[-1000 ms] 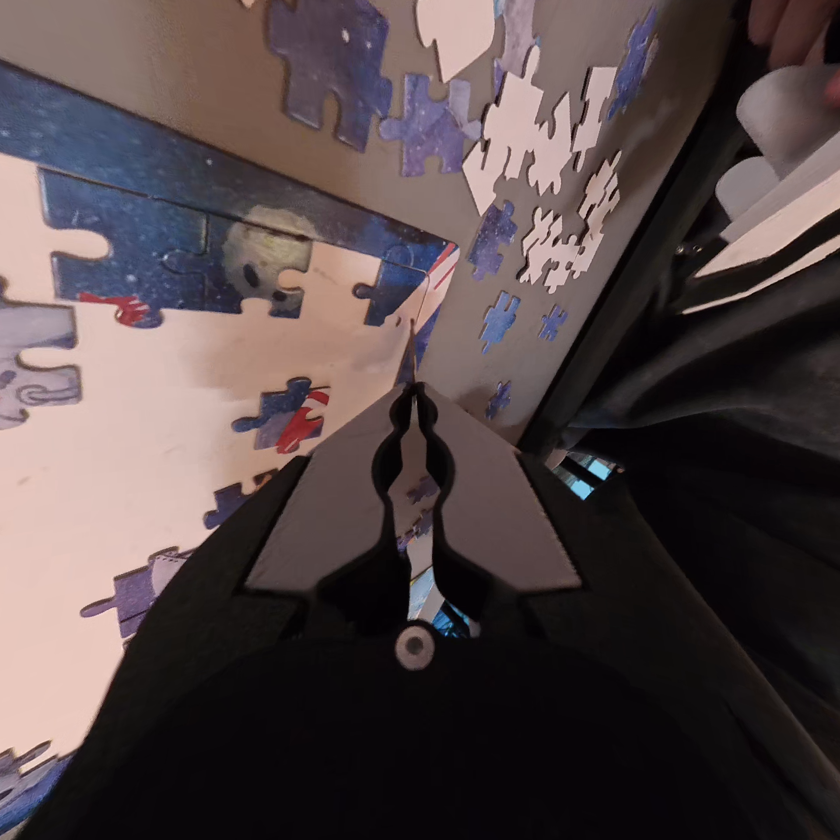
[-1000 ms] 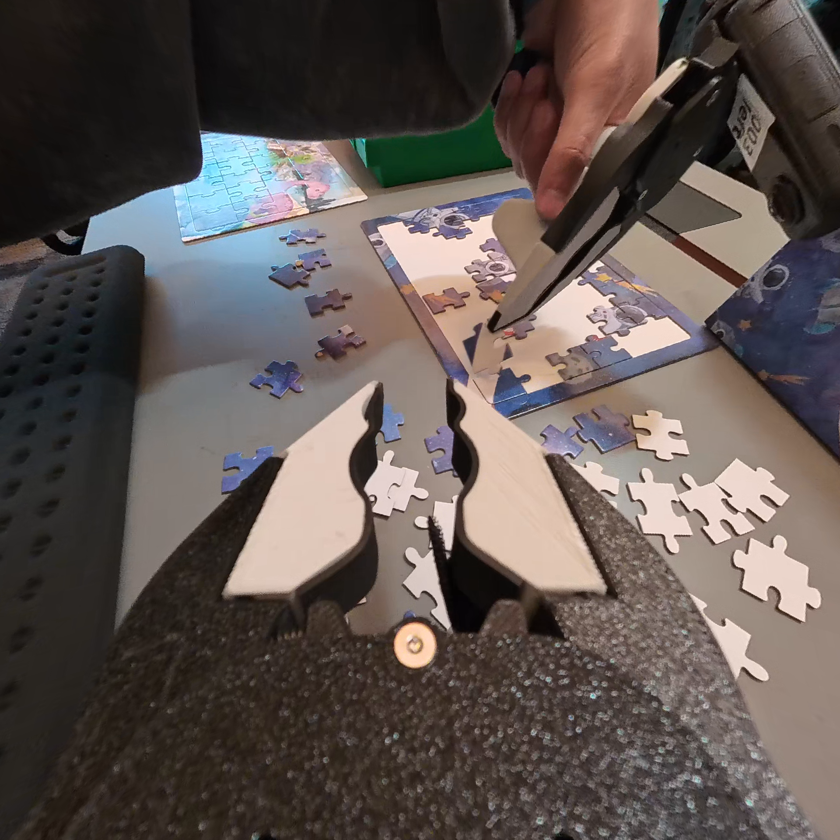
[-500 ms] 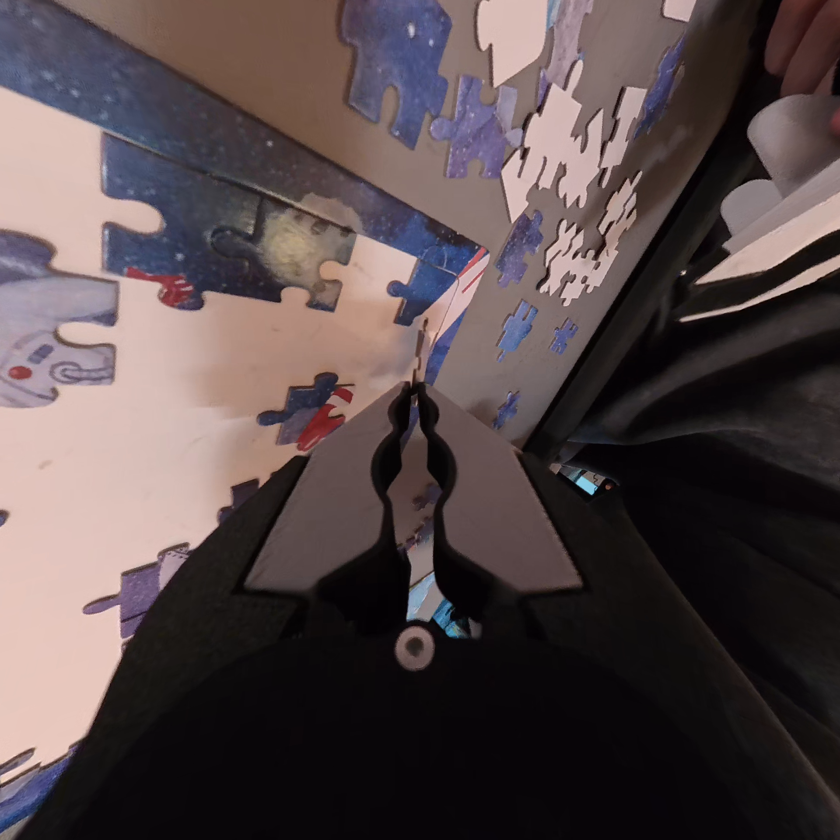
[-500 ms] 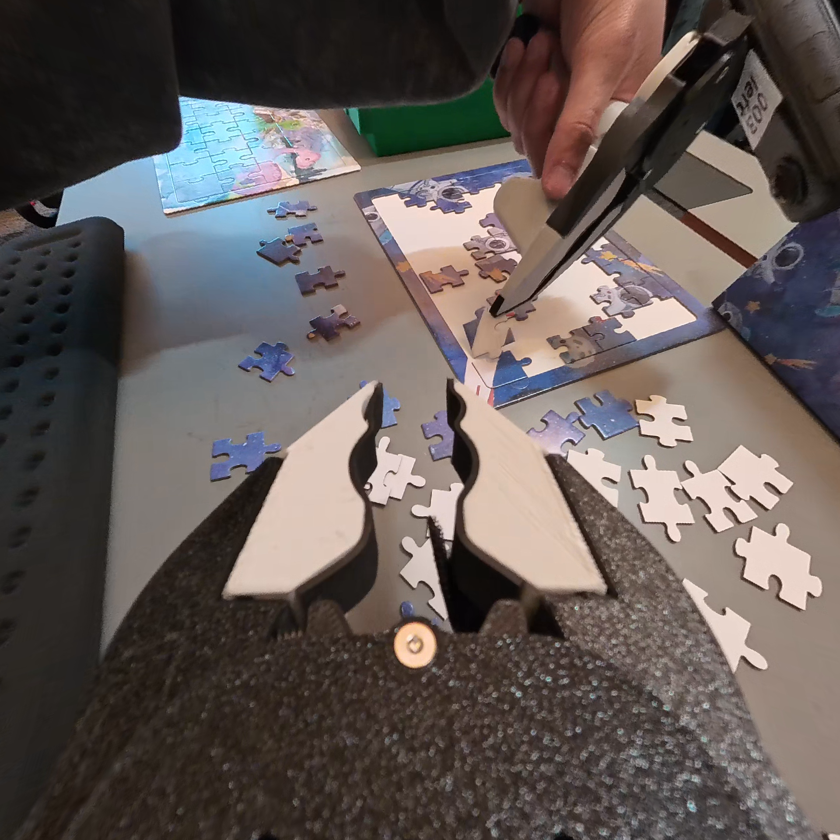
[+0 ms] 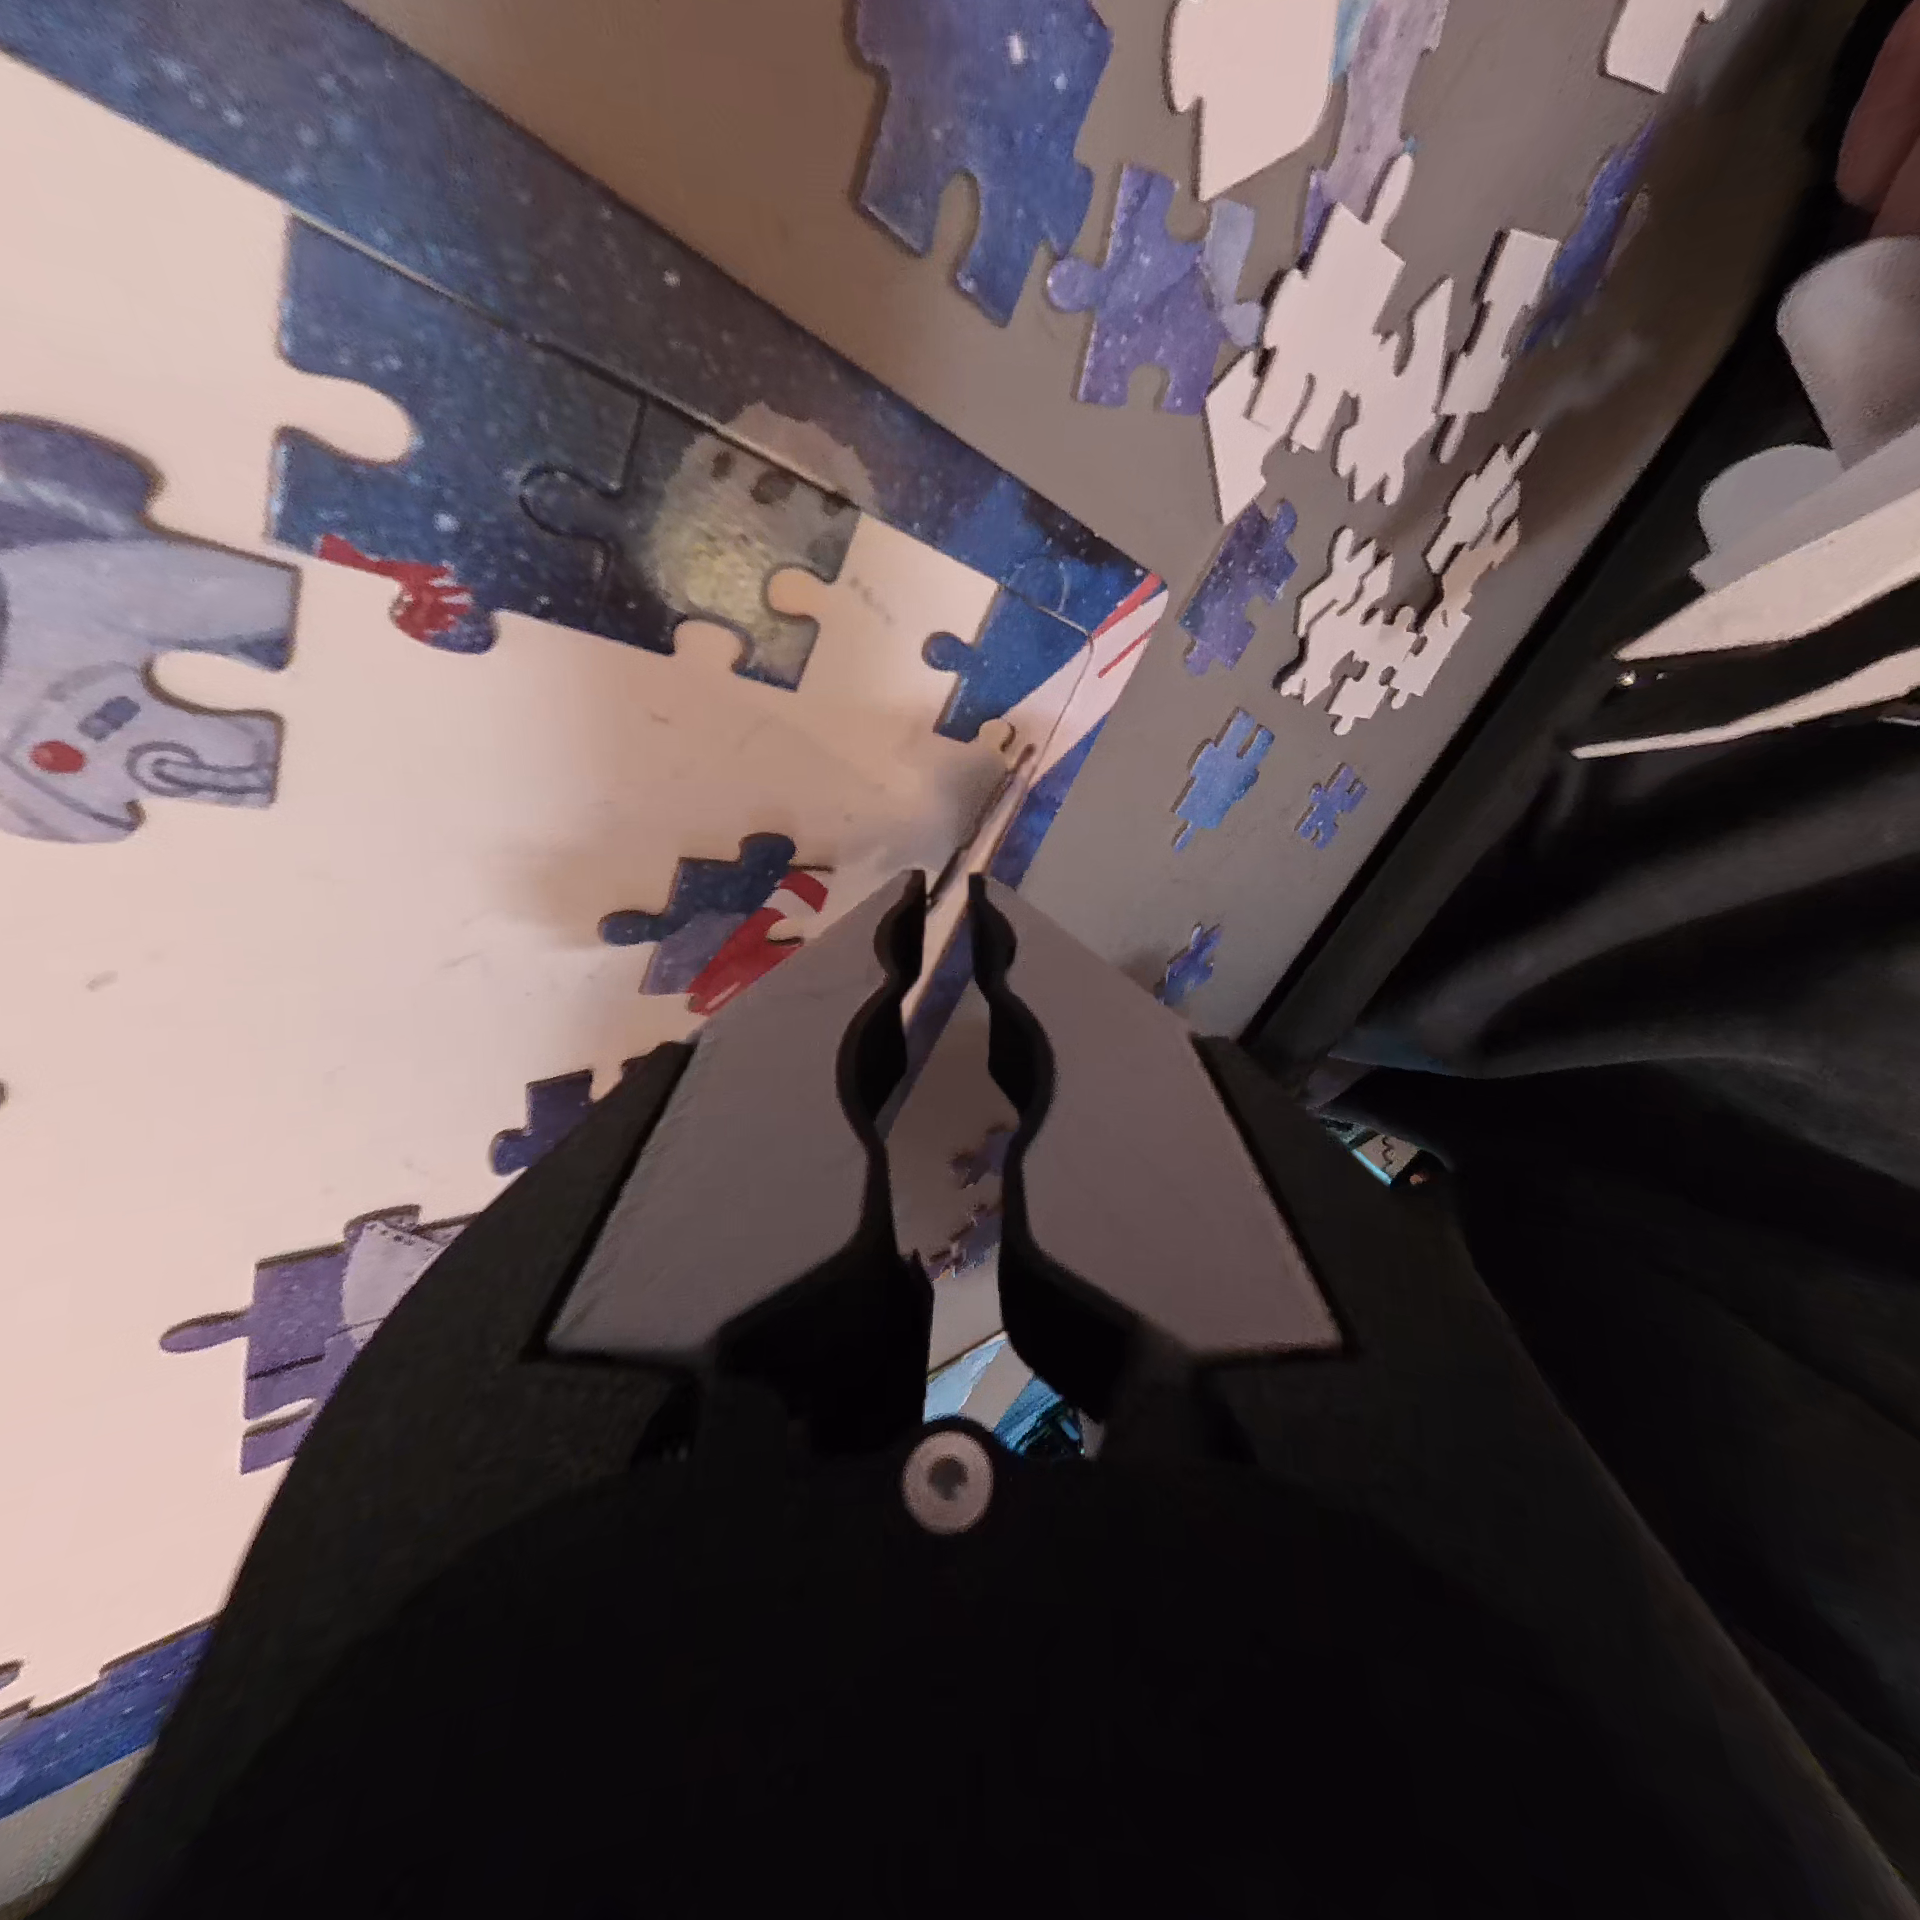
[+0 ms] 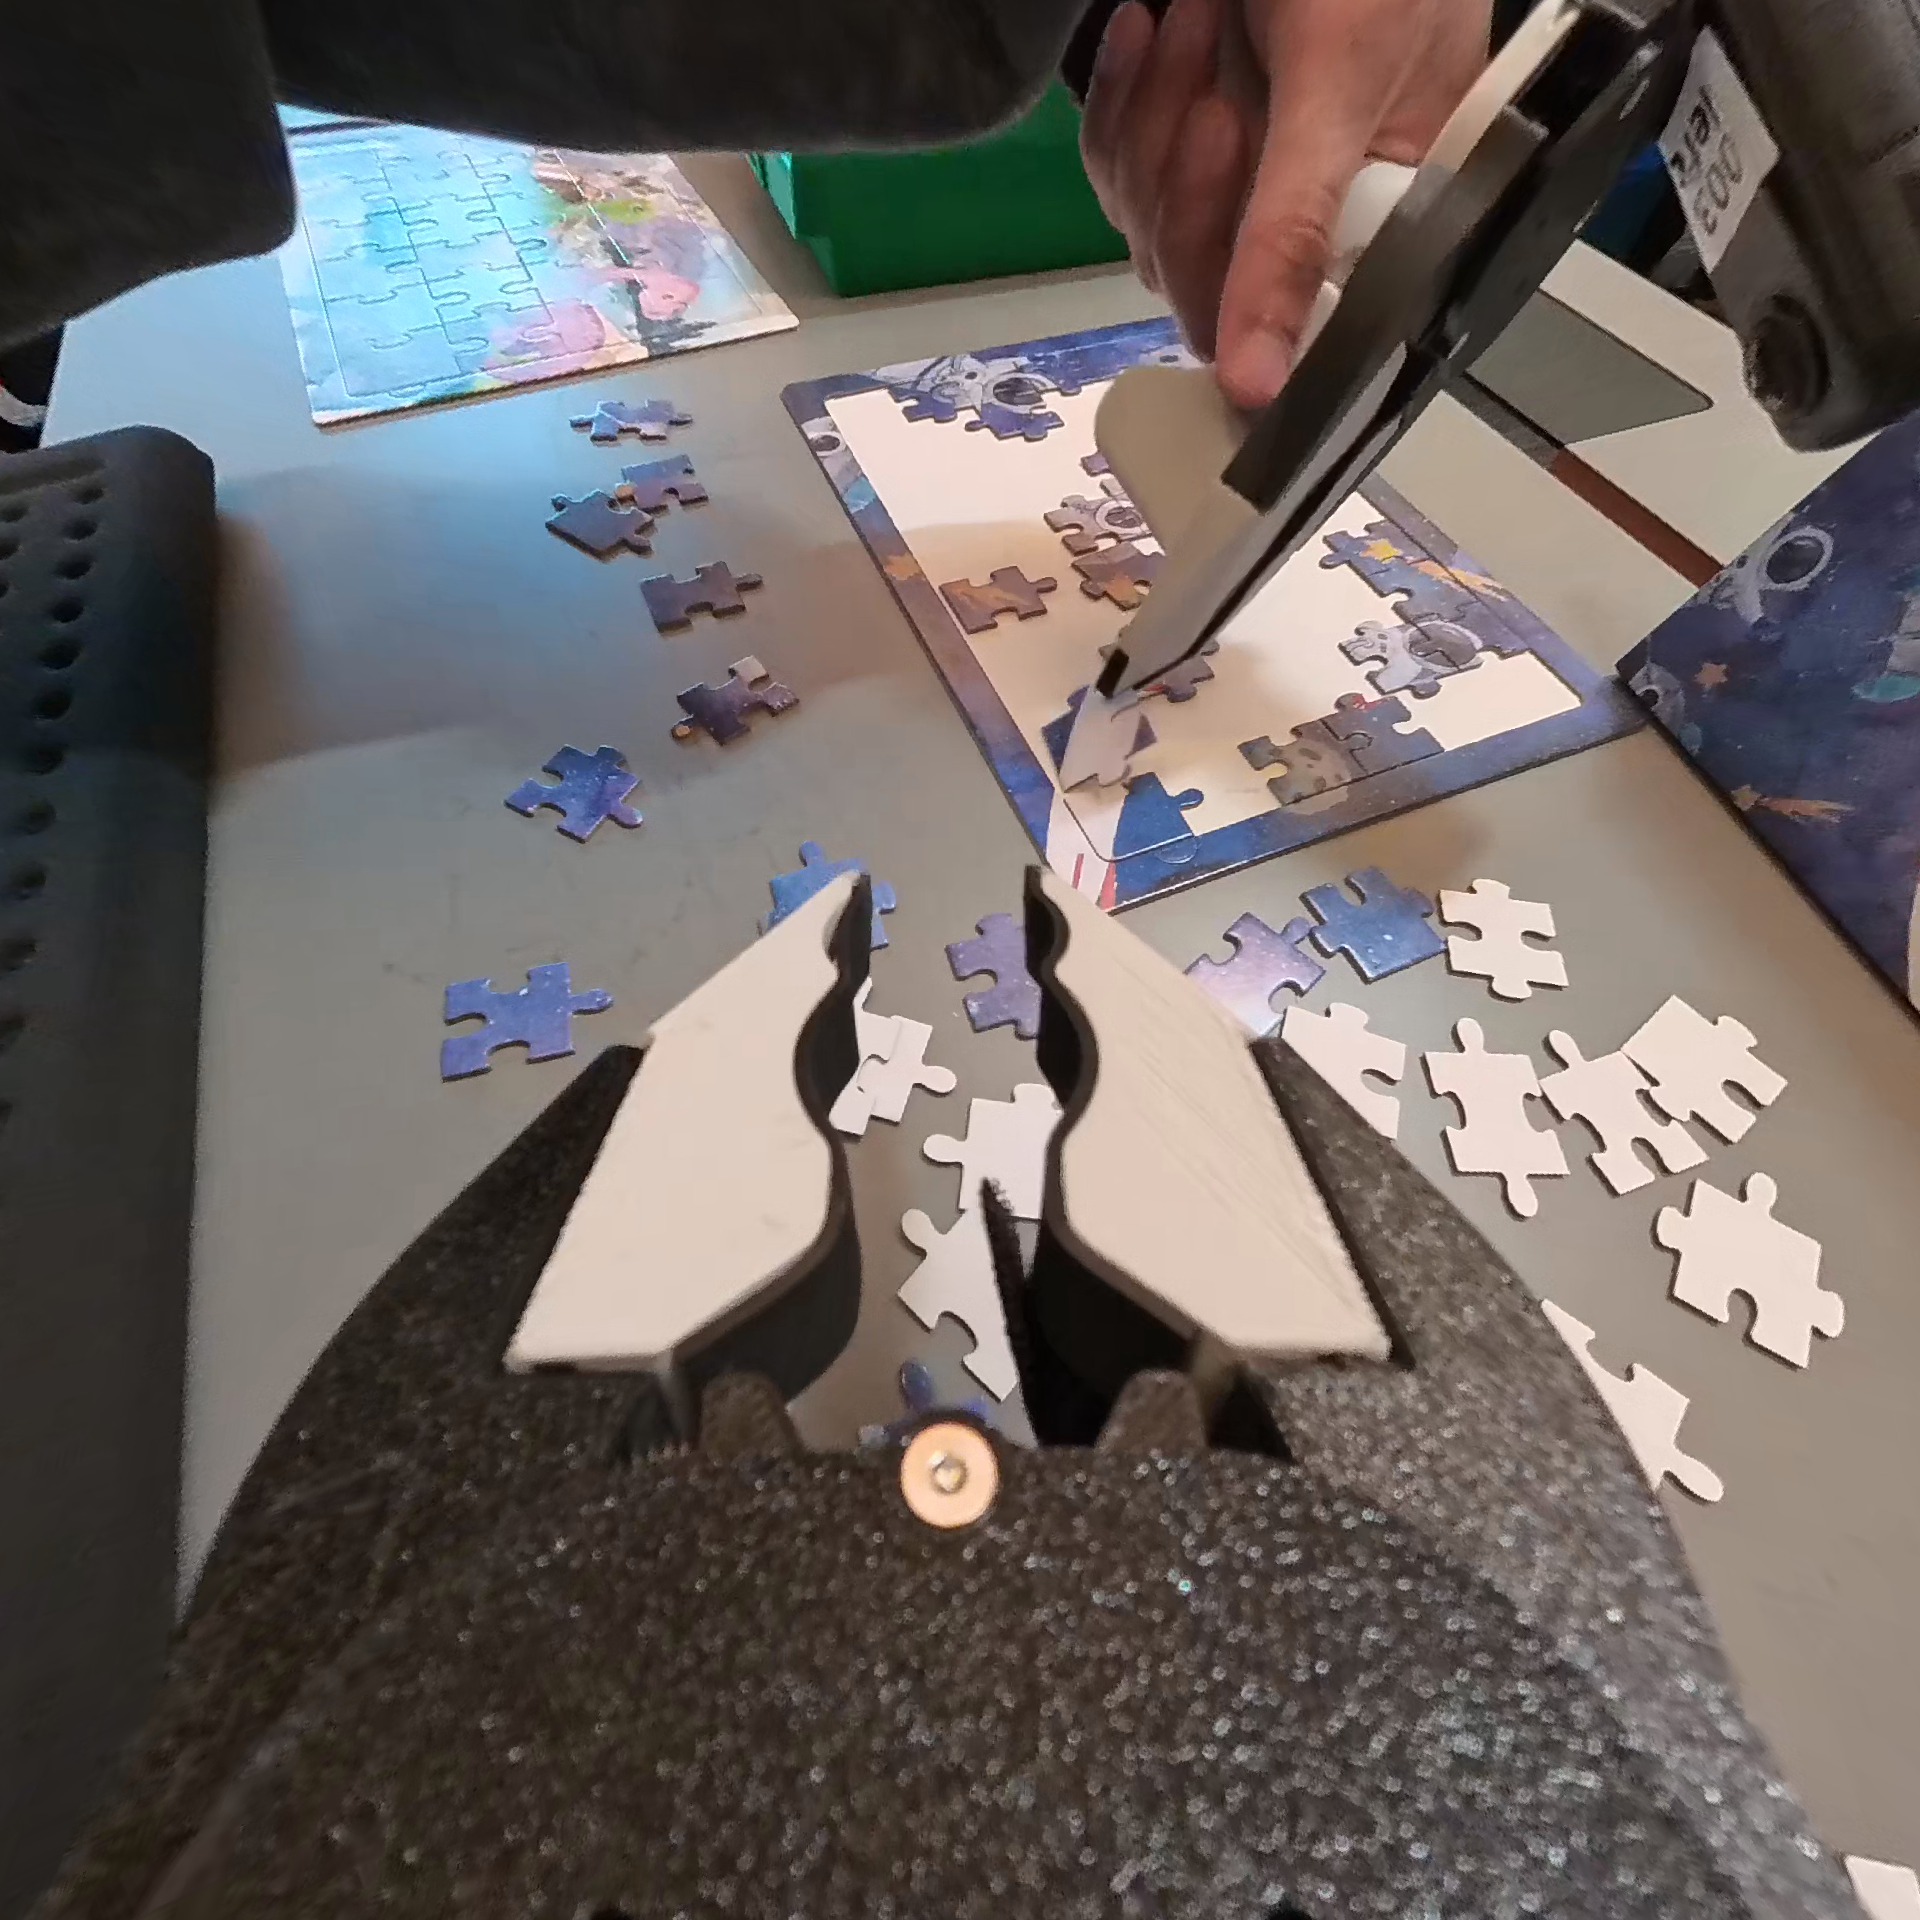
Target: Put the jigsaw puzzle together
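Puzzle frame (image 6: 1605, 715), with a dark blue border and a white inside, lies flat on the grey table (image 6: 364, 831) and has only a few pieces set in it. The left gripper (image 6: 1110, 686) comes down from the upper right, and its jaws are pinched on one puzzle piece (image 6: 1099, 750). This piece stands tilted, white back toward the camera, and its lower edge touches the near left corner of the frame, just beside a blue piece (image 6: 1148, 819) already placed there. The right gripper (image 6: 943, 896) hovers above the loose pieces (image 6: 1496, 1127) on the near side, with jaws a little apart and nothing between them. A finished colourful puzzle (image 6: 520, 270) lies far left.
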Available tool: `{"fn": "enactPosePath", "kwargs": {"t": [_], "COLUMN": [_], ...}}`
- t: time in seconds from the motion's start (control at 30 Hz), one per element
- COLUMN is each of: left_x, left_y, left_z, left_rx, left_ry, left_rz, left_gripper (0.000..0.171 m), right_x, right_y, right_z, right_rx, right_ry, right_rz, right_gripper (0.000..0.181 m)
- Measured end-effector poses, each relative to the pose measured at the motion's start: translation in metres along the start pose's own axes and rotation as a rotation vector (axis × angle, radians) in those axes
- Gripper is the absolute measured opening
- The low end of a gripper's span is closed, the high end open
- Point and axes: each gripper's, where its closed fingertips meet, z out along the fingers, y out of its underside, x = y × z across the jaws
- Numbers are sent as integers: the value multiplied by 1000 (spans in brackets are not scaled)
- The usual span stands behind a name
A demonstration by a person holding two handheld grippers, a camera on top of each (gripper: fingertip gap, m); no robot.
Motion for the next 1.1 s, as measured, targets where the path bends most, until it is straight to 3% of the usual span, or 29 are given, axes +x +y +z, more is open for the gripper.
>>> {"fn": "enactPosePath", "kwargs": {"t": [0.07,0.37,0.53,0.77,0.97,1.1], "left_x": [-3,-7,-5,-7,-11,-10], "left_y": [1,2,-10,-2,3,7], "left_z": [1,-7,-12,2,-9,5], "left_rx": [-6,51,174,325,608,724], "left_ry": [-15,-124,-252,-356,-464,-411], "left_rz": [-25,7,93,109,39,-1], "left_gripper": [15,16,0,2,5,10], "right_x": [1,3,3,5,7,5], "right_y": [0,0,1,1,5,6], "right_z": [0,0,0,1,2,5], "right_rx": [-2,-4,-9,-14,-32,-45], "right_ry": [7,16,19,22,34,29], "right_rz": [-1,4,3,9,8,1], "right_gripper": [31,32,32,32,32,32]}}
